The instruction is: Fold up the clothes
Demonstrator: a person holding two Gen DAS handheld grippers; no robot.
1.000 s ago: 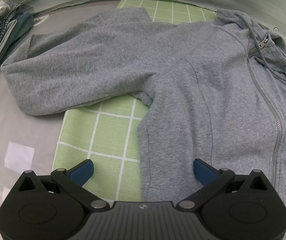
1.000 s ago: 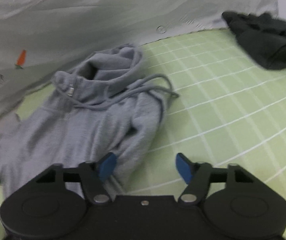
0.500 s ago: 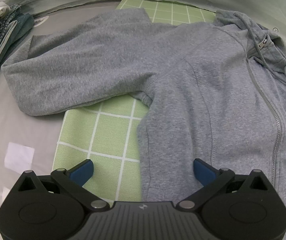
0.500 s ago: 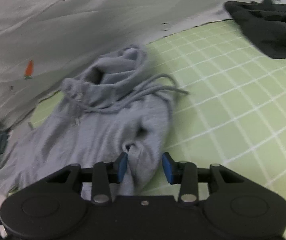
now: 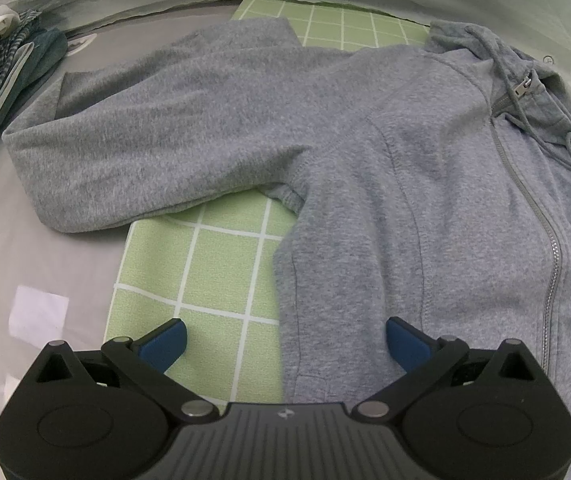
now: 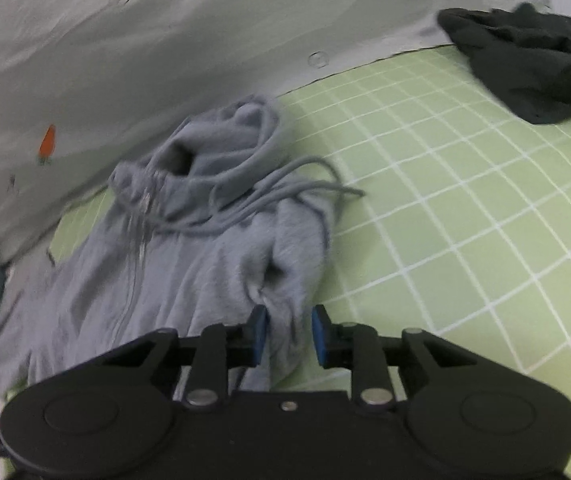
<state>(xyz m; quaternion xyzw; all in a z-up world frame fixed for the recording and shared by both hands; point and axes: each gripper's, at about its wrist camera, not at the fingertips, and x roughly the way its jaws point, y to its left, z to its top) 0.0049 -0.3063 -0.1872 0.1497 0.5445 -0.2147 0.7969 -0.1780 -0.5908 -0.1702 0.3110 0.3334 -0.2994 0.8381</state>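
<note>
A grey zip-up hoodie (image 5: 365, 168) lies front up on a green checked mat (image 5: 213, 264), one sleeve (image 5: 145, 140) stretched out to the left. My left gripper (image 5: 283, 344) is open over the hoodie's lower left edge and holds nothing. In the right wrist view the hoodie (image 6: 205, 256) is bunched, with its hood (image 6: 213, 148) and drawstrings at the back. My right gripper (image 6: 287, 334) is shut on a fold of the hoodie's right sleeve (image 6: 289, 268).
A pile of checked and blue clothes (image 5: 1, 68) lies at the far left on the grey surface (image 5: 25, 264). A dark garment (image 6: 525, 64) lies at the back right of the mat (image 6: 465, 200). A pale printed sheet (image 6: 165, 40) rises behind.
My right gripper has closed from wide open onto the hoodie's right sleeve and moved in on it. The left gripper has stayed still and open.
</note>
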